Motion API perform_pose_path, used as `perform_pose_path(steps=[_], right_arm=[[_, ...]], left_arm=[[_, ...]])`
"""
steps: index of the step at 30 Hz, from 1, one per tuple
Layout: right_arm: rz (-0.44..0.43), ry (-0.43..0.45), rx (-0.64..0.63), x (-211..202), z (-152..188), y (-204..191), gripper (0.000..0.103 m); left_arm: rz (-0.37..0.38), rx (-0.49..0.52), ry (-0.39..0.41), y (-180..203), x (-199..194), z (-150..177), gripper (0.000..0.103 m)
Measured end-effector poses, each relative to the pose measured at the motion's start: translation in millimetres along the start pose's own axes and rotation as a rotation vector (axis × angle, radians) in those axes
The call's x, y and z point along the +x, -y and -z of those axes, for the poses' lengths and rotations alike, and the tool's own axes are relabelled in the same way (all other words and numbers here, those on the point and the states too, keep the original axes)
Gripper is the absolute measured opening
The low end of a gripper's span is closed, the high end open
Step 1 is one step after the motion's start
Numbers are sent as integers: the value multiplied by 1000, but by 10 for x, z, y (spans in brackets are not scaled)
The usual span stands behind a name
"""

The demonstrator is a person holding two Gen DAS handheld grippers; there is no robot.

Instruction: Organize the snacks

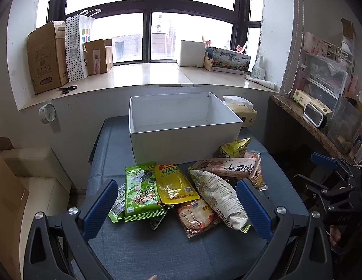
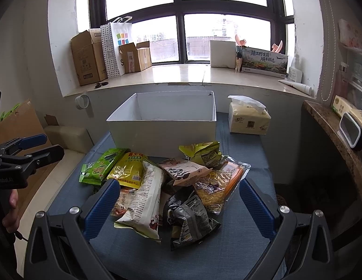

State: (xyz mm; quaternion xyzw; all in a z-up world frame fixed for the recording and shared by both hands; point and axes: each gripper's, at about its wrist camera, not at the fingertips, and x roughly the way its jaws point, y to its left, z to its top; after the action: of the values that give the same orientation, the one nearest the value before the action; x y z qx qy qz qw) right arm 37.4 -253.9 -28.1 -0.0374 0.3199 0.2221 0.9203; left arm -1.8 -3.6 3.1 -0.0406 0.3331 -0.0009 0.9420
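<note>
A pile of snack packs lies on the blue table in front of an open, empty white box. The pile holds a green seaweed pack, a yellow pouch, a long white pack, a pink pack and a dark grey pack. My left gripper hangs open above the near side of the pile. My right gripper is open too, with nothing held between its fingers.
A tissue pack stands right of the box. A stone counter with a small white device borders the table on the right. A beige seat and cardboard sit low on the left. The windowsill holds cartons, a bag and scissors.
</note>
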Motion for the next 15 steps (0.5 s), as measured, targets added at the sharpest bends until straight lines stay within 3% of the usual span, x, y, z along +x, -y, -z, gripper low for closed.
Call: perform_pose_path(steps=[15], right_arm=[[-1,-3,0,-8,31,1,103]], left_arm=[[-7,0,1,6,-29,1,103]])
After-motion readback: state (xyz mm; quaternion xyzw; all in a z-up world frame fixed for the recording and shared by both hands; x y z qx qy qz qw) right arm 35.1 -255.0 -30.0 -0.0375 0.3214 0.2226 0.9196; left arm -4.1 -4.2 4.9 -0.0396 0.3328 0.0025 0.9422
